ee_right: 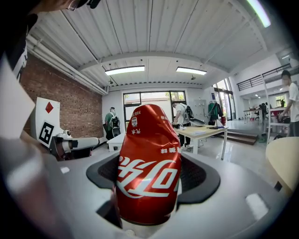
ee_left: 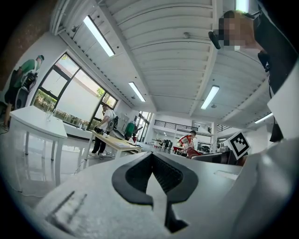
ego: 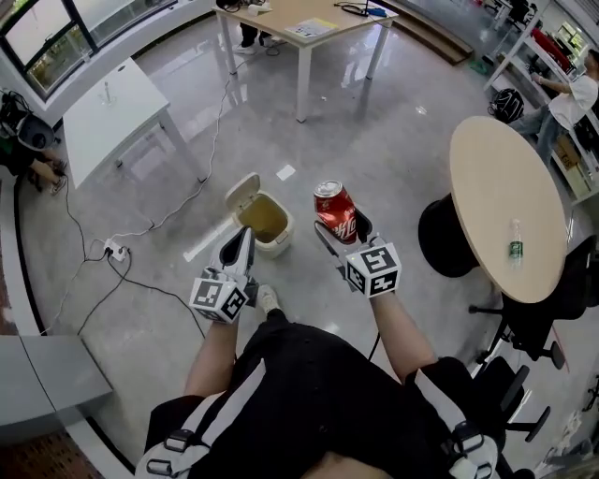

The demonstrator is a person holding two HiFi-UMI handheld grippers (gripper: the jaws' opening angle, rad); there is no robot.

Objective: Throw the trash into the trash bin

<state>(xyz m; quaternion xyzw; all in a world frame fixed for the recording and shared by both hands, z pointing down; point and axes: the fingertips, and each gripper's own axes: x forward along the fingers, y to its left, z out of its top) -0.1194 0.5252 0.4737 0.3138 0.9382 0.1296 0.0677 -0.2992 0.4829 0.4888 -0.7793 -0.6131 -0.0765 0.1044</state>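
The lower part of the can (ego: 336, 213) is hidden between the fingers (ego: 327, 241) of the right gripper (ego: 343, 230). The near left rim of the trash bin (ego: 278, 246) is covered by the left gripper (ego: 243, 239), and its contents cannot be made out. The label of the bottle (ego: 515, 241) on the round tabletop (ego: 487, 168) is too small to be read. The far wooden tabletop (ego: 281, 21) is cut off by the top edge.

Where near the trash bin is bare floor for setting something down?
Mostly bare floor lies between the trash bin and the round table's black base, and beyond the bin toward the wooden table. Left of the bin, cables and a power strip crowd it.
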